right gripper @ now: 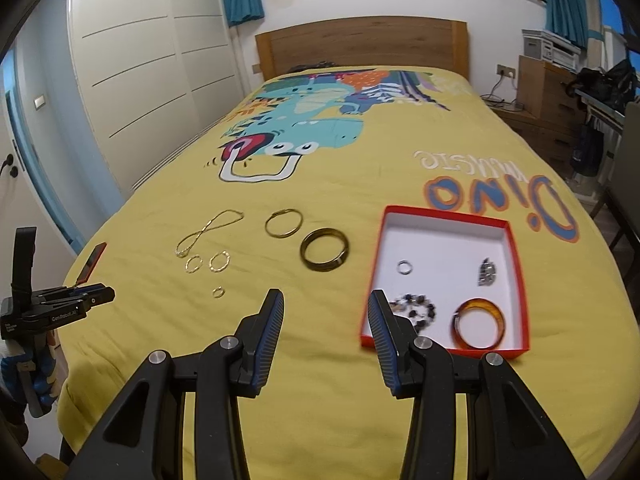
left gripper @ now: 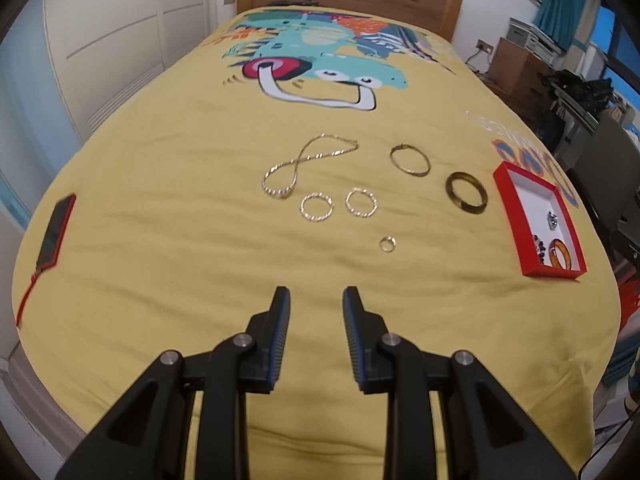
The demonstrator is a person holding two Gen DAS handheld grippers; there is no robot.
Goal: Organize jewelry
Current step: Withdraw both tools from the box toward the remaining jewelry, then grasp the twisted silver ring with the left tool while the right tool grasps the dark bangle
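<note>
On the yellow bedspread lie a gold chain, two gold hoop earrings, a thin gold bangle, a dark wide bangle and a small ring. A red box with a white inside holds an amber bangle, a bead bracelet, a silver ring and a dark charm. My left gripper is open and empty, short of the small ring; it also shows in the right wrist view. My right gripper is open and empty, at the box's near left corner.
A phone in a red case with a red cord lies at the bed's left edge. A wooden headboard stands at the far end, white wardrobes to the left, a desk and cardboard box to the right.
</note>
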